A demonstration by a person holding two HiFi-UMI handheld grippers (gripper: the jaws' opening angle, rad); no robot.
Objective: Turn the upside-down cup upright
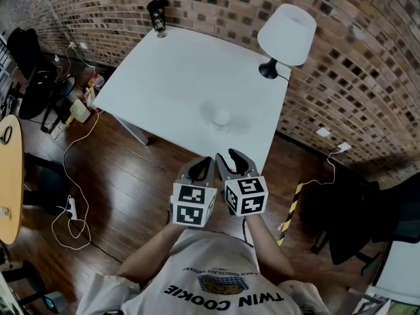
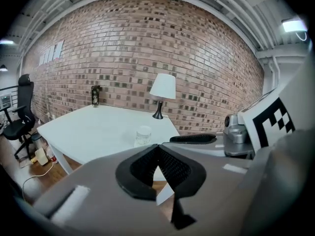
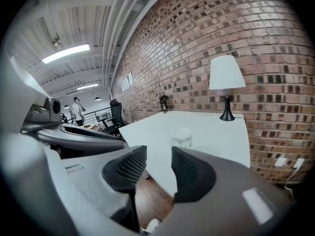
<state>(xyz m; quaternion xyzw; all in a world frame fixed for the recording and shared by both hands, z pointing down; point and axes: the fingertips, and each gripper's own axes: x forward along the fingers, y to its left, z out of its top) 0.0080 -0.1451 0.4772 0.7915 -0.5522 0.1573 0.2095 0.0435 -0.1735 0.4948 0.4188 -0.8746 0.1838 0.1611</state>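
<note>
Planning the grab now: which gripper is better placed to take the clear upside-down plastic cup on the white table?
Right, I'd say. The right gripper stands open and empty, with the clear upside-down plastic cup just ahead of its gap. The left gripper is shut and would have to open first.

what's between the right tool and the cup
Nothing but bare table lies between the right tool and the cup; the head view shows it.

Bright, even ceiling-strip light; strong fisheye bending with dark vignetted corners.
</note>
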